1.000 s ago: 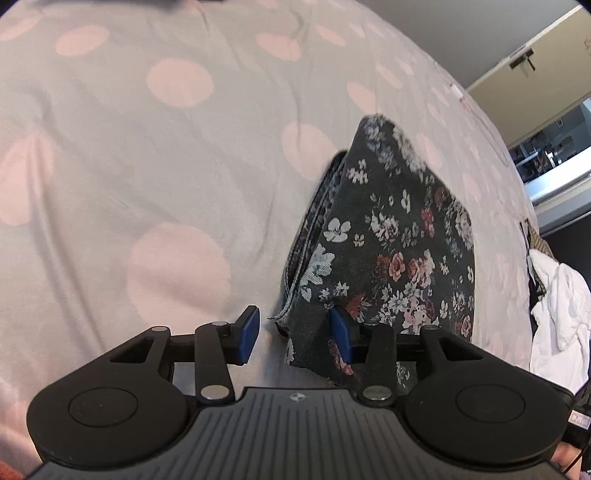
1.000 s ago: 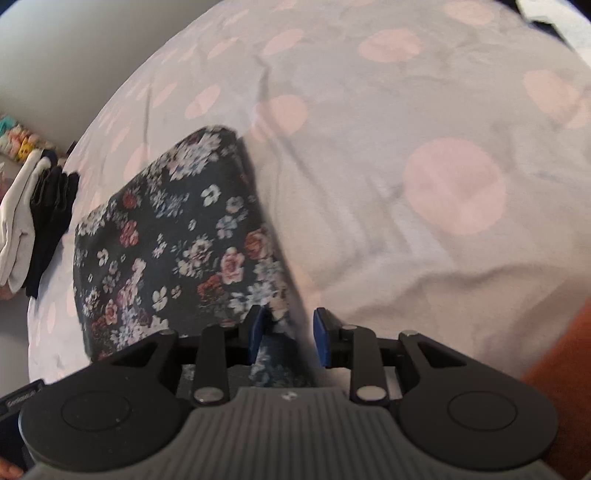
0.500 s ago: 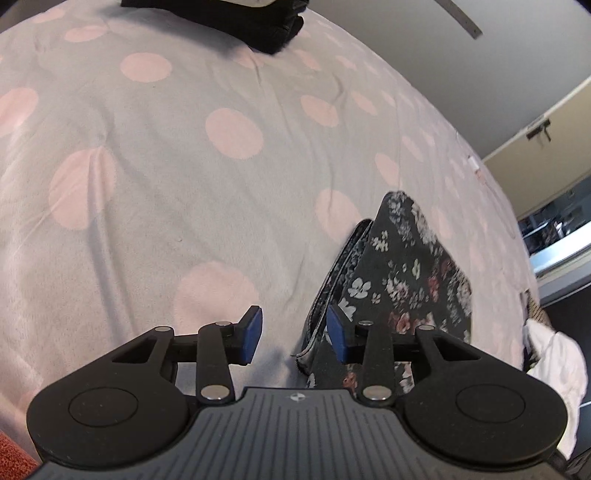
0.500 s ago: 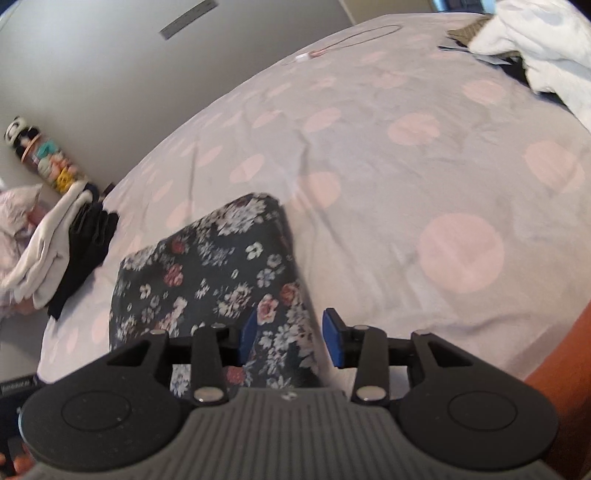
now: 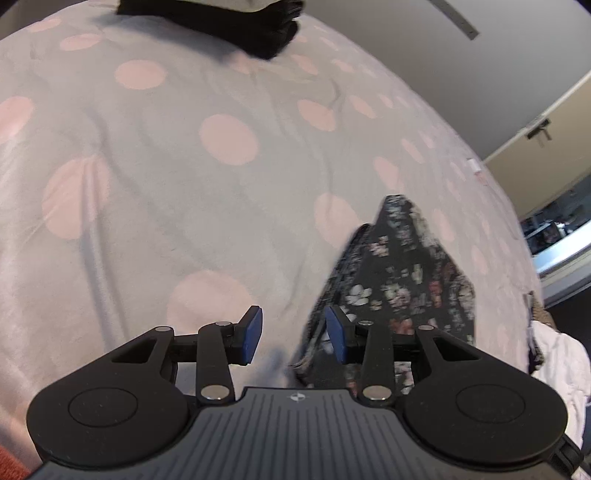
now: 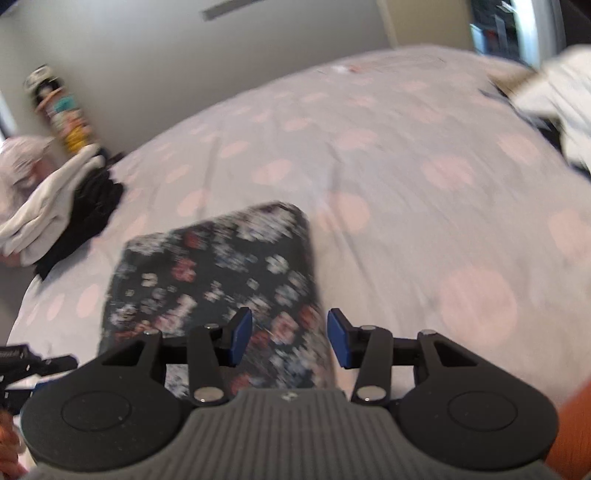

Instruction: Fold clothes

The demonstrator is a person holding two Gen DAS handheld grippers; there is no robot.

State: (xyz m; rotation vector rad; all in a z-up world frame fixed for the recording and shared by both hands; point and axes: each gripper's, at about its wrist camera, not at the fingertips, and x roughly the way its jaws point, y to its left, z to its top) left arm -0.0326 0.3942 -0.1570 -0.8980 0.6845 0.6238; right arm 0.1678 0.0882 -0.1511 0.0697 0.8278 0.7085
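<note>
A dark floral garment [image 5: 402,273] lies folded into a compact block on a grey bedspread [image 5: 184,177] with pink dots, and every place here is given from that garment. In the left wrist view the left gripper [image 5: 293,334] hangs over the garment's near left corner with its 2 blue pads [image 5: 252,334] about half apart; the left pad is over bare bedspread just left of the garment, the right pad sits over the garment's stacked left edge, and neither pad presses on the cloth, so this gripper has hold of nothing. Far beyond the garment, at the top of that view, lies a pile of black cloth [image 5: 258,26], and to the garment's right, at the bed's edge, lies a heap of white cloth [image 5: 557,365]. In the right wrist view, which is blurred by motion, the folded garment [image 6: 218,273] lies left of centre, and the right gripper [image 6: 290,341] hangs over its near right corner. Its jaws are opening, about half apart; the garment's right edge shows between the 2 pads [image 6: 338,343], but the pads stand clear of the cloth and grip nothing. To the garment's left sits a stack of white and black clothes [image 6: 62,206]; well to its right, at the far corner of the bed, lies more white cloth [image 6: 561,99].
</note>
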